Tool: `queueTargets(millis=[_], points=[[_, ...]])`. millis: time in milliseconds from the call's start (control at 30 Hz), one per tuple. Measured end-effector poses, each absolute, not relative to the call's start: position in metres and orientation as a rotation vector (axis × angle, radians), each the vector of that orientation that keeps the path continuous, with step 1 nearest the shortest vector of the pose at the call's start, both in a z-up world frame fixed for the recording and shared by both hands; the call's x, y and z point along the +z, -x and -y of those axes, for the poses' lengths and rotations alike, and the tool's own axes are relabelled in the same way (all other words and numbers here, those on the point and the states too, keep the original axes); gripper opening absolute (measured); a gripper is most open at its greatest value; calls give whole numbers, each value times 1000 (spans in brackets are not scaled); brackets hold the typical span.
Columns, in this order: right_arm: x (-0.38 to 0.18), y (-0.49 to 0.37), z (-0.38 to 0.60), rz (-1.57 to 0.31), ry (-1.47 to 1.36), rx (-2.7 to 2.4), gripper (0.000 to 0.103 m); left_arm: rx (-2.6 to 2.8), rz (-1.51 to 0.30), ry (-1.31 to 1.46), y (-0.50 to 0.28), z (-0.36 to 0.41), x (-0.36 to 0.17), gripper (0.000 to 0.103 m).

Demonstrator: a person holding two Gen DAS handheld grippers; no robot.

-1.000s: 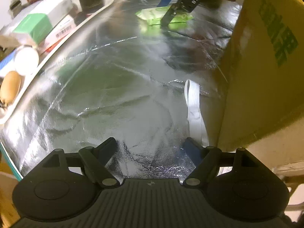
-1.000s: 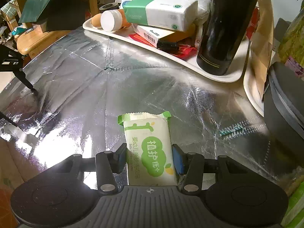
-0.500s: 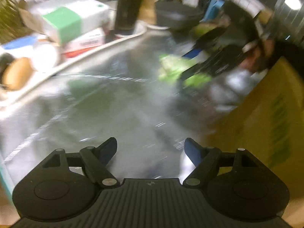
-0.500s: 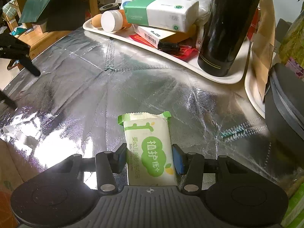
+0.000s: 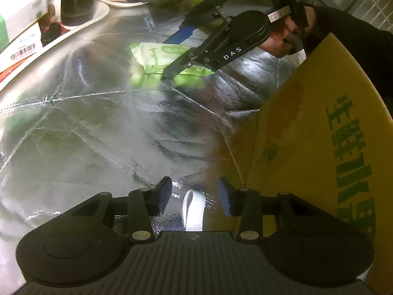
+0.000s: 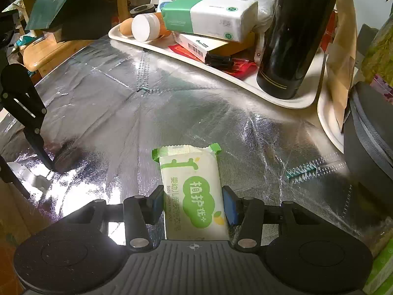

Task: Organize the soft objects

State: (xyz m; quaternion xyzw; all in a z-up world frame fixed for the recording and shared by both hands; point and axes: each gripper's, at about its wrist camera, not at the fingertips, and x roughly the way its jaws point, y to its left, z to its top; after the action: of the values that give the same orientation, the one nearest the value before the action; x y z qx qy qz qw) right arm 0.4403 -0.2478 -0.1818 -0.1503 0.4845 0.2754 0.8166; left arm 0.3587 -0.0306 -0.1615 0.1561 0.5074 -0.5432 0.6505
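The right gripper [image 6: 192, 202] pinches the soft pack [image 6: 194, 191] at its six-o'clock end; it looks light, squashy, probably slippery.

The left gripper [image 5: 194, 195], jaws closing, straddles a white strap [image 5: 194, 209].

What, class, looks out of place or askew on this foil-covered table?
A loose white strap lies on the foil between the left tongs, beside the yellow box; the closing tongs are not yet pressing it. The tissue pack sits tilted on the cluttered tray.

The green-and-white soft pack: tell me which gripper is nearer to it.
Right. The right gripper has the soft pack between its fingers; the left gripper is across the foil, closing around a white strap.
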Motion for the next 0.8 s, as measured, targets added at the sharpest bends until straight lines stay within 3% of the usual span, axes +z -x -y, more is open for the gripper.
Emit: queueTargets(millis=[133,567,667,800], points=[[-181,-440,248,-1033,323,590,52,-1214,-1138,-415,-355,29,-162,5],[-157,-443,262,-921,282,467,51,-730,-1010,-268,-391,-33,-135,2],[-144,-441,265,-893,290,438,51,-628,-1005,-209,-395,-49,-135,7],[-126,-436,269,-874,282,413,51,-541,-1085,-115,-401,-63,-137,44]])
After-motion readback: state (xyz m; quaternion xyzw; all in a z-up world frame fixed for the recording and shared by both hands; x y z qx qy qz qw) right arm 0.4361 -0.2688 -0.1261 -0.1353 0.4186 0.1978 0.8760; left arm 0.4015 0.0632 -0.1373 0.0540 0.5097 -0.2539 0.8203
